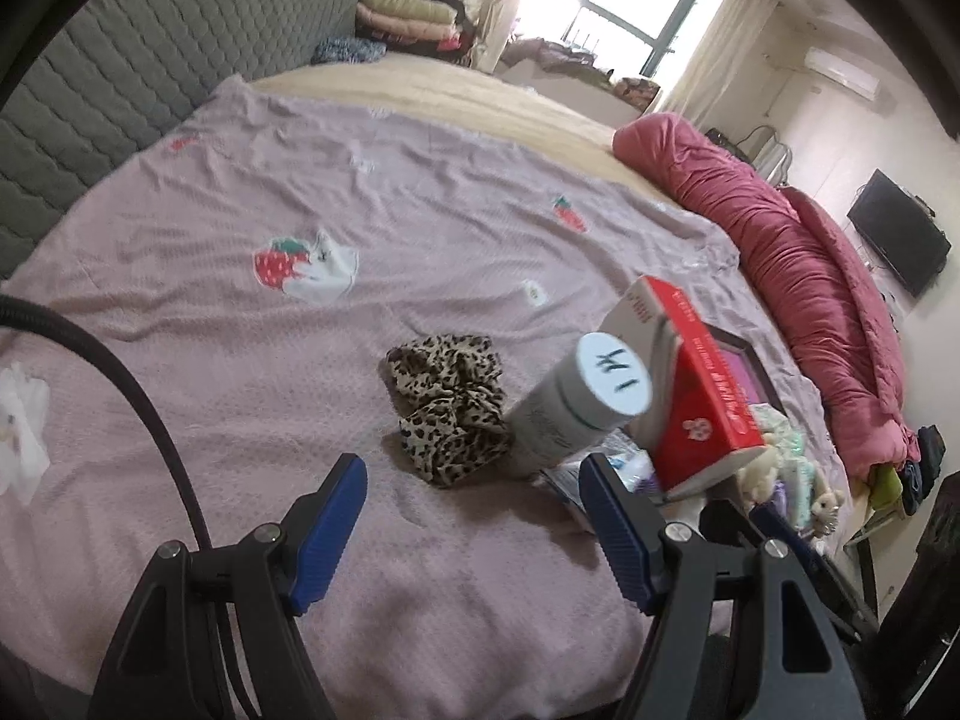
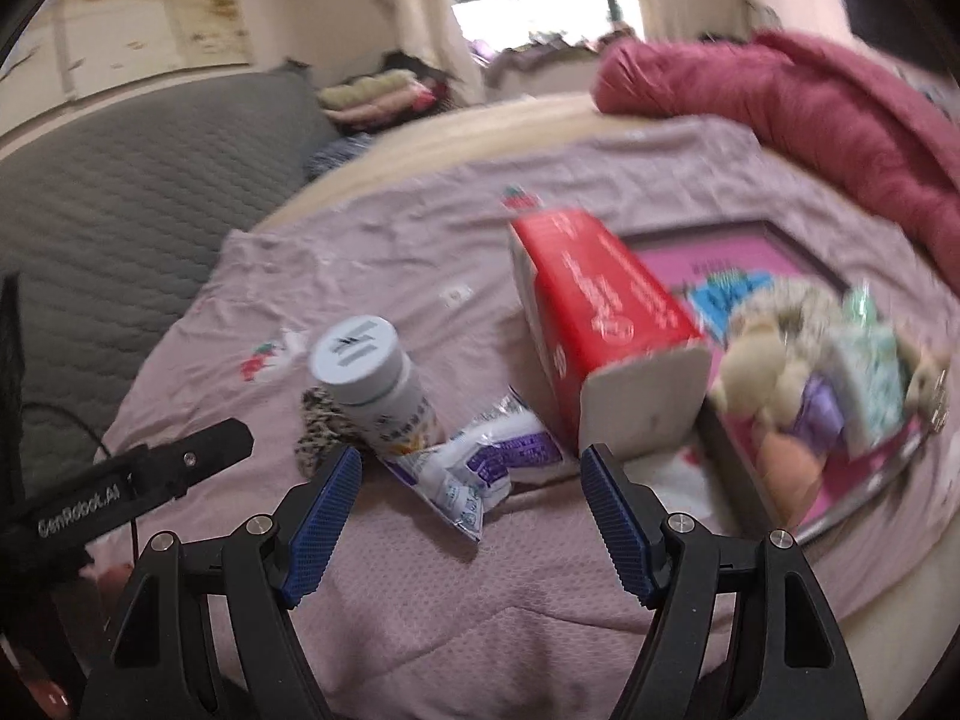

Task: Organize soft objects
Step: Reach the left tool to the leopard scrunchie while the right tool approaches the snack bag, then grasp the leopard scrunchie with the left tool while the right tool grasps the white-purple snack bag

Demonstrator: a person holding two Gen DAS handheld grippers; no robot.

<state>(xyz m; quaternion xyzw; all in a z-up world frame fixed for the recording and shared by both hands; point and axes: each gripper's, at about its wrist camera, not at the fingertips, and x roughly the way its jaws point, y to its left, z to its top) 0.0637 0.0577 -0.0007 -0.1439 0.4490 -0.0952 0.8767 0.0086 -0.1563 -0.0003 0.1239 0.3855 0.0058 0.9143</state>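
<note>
A leopard-print scrunchie (image 1: 447, 405) lies on the pink bedspread (image 1: 240, 312), just ahead of my left gripper (image 1: 474, 474), which is open and empty. Right of it lean a white bottle (image 1: 576, 414) and a red box (image 1: 696, 384). In the blurred right wrist view, my right gripper (image 2: 471, 468) is open over a crinkled white and purple packet (image 2: 486, 462). The bottle (image 2: 375, 369) stands to the left with the scrunchie (image 2: 321, 426) behind it. The red box (image 2: 606, 324) lies to the right. Plush toys (image 2: 798, 354) rest on a pink framed tray (image 2: 828, 516).
A rolled red duvet (image 1: 798, 276) runs along the bed's far right side. A grey quilted headboard (image 1: 120, 90) rises on the left. Folded blankets (image 1: 408, 15) are stacked near the window. The other black gripper (image 2: 138, 480) shows at the left of the right wrist view.
</note>
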